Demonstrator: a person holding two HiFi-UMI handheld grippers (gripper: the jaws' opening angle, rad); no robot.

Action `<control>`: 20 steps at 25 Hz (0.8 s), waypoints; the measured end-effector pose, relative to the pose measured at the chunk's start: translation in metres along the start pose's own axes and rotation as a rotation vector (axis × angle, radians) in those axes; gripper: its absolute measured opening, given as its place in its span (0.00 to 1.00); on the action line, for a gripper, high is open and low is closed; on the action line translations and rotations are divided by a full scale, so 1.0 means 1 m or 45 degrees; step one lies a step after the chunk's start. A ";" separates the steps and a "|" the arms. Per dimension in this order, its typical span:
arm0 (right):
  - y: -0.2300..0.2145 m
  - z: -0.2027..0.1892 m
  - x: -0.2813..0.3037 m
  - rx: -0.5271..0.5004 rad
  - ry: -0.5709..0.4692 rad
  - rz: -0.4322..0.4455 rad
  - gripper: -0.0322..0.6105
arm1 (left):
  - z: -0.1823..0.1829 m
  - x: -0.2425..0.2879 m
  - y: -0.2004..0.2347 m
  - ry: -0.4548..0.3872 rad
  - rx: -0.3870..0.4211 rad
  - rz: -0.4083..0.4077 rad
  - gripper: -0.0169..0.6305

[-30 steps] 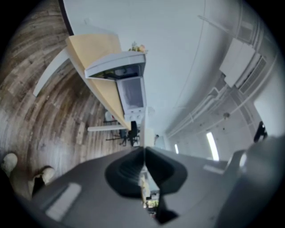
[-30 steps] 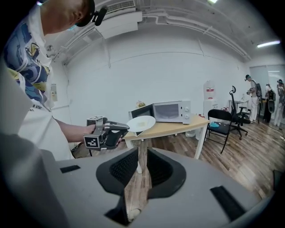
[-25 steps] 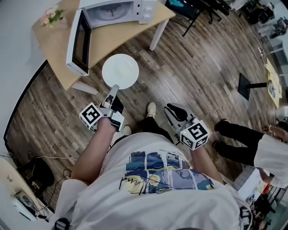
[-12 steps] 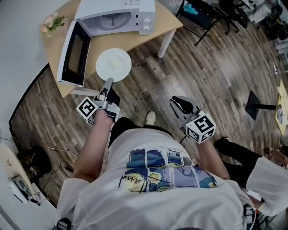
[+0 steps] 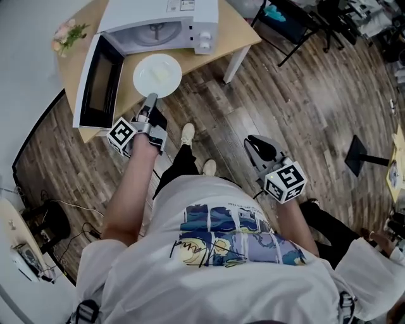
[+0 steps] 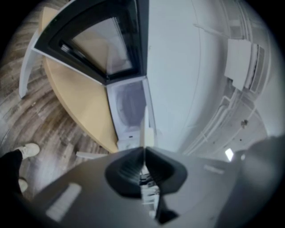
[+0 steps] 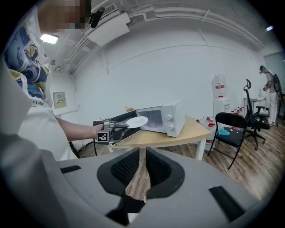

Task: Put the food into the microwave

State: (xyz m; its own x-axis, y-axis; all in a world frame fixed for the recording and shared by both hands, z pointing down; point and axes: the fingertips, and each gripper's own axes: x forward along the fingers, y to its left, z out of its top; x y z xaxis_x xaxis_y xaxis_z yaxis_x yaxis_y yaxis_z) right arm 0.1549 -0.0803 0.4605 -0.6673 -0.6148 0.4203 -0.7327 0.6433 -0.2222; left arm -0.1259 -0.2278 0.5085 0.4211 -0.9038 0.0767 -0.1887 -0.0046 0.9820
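Microwave [image 5: 161, 25] sits at the back of the table [image 5: 237, 35], its door [image 5: 95, 79] swung open to the left along the table's left edge. Plate [image 5: 157, 74] is up over the table's front edge, just before the open cavity and right of the door. Flowers [image 5: 66, 35] are at the far left corner behind the door, and a folding chair [image 5: 278, 16] stands beyond the right corner.
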 end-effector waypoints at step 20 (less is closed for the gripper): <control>-0.082 0.078 0.079 0.062 0.008 -0.243 0.11 | 0.090 0.184 0.060 0.038 -0.052 0.057 0.05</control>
State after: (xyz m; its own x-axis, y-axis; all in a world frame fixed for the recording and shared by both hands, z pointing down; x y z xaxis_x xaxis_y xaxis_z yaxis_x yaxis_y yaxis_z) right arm 0.1514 -0.2171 0.4436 -0.5150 -0.7204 0.4645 -0.8515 0.4925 -0.1800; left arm -0.1395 -0.4327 0.5659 0.4398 -0.8894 0.1251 -0.1717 0.0534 0.9837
